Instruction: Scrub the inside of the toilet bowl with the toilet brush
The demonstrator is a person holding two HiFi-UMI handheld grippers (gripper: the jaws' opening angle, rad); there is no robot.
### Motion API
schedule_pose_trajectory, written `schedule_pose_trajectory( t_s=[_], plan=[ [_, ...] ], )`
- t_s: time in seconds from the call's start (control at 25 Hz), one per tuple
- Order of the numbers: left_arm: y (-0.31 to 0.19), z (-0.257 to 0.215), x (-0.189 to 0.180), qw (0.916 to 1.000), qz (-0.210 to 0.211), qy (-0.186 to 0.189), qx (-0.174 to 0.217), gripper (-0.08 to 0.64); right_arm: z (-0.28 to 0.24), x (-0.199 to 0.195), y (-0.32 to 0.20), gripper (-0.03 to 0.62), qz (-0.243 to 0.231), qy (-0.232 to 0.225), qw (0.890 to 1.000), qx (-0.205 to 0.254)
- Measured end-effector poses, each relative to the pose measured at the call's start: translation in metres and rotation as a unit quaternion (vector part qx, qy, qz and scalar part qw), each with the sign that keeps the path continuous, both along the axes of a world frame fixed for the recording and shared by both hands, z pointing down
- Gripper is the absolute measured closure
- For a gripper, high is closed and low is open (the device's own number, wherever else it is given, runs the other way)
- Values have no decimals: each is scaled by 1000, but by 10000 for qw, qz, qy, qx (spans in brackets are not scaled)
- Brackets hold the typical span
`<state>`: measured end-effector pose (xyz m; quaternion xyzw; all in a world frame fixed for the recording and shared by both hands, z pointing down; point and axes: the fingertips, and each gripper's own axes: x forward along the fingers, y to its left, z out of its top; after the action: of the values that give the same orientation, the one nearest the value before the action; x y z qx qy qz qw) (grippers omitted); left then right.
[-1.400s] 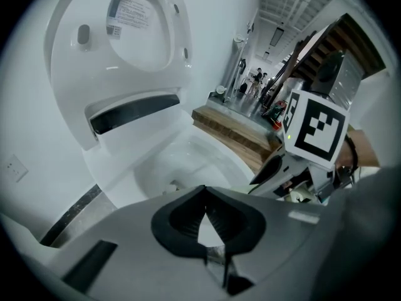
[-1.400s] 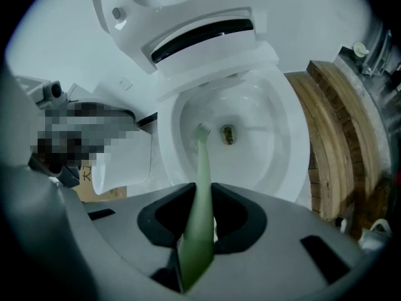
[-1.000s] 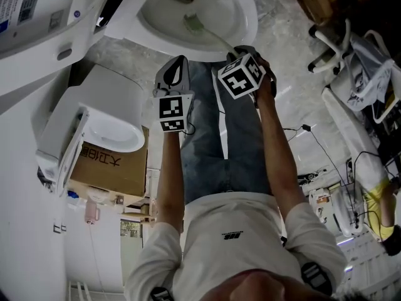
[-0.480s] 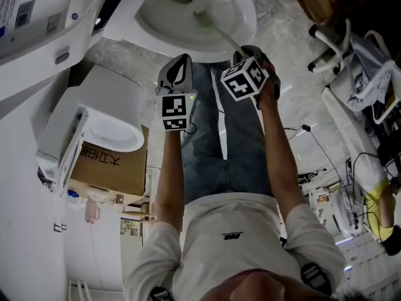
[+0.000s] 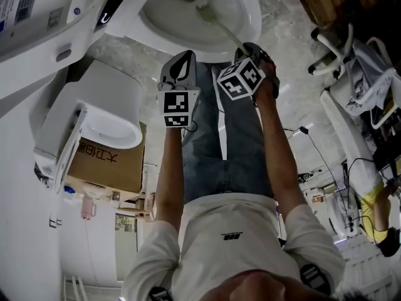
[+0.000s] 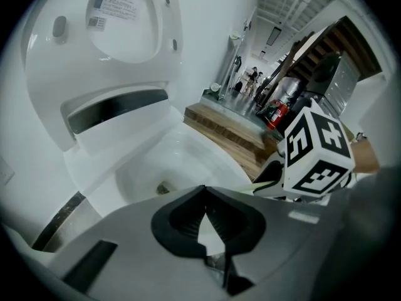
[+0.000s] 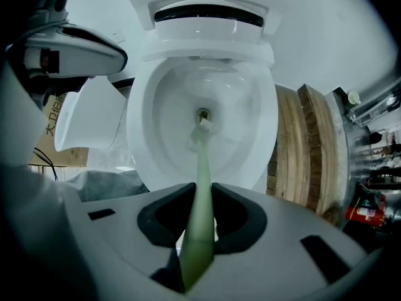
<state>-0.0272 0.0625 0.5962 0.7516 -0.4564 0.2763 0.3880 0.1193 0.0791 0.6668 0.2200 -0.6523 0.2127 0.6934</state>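
Leftmost, a brown cardboard box (image 5: 106, 165) sits on the mottled grey floor (image 5: 282, 30) with a smooth white ceramic fixture (image 5: 100, 105) lying across it. Next comes the left gripper (image 5: 180, 68), held out on a straight forearm (image 5: 169, 174) just short of the toilet bowl (image 5: 250, 17). Its grey, curved jaws meet at the tips with nothing between them. Just beside it, the right gripper (image 5: 249, 50) reaches over the bowl's near rim, its marker cube (image 5: 240, 79) facing the head camera. Its jaws are clamped on the slim, pale green handle of the toilet brush (image 7: 202, 168). The handle runs down into the glossy oval bowl, and the bristled head rests at the dark drain opening at the bottom. Behind the bowl, the seat and lid (image 7: 207, 11) stand raised. To the right of the bowl lies a stepped platform of ribbed wooden planks (image 7: 307, 149).
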Motion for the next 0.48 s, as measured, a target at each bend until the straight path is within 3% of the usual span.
schedule_pose_trajectory(
  t_s=[0.48],
  plan=[
    [-6, 7, -18, 9999, -129, 31, -76, 551, 30, -15, -12, 520, -362, 239, 9988, -241]
  ],
)
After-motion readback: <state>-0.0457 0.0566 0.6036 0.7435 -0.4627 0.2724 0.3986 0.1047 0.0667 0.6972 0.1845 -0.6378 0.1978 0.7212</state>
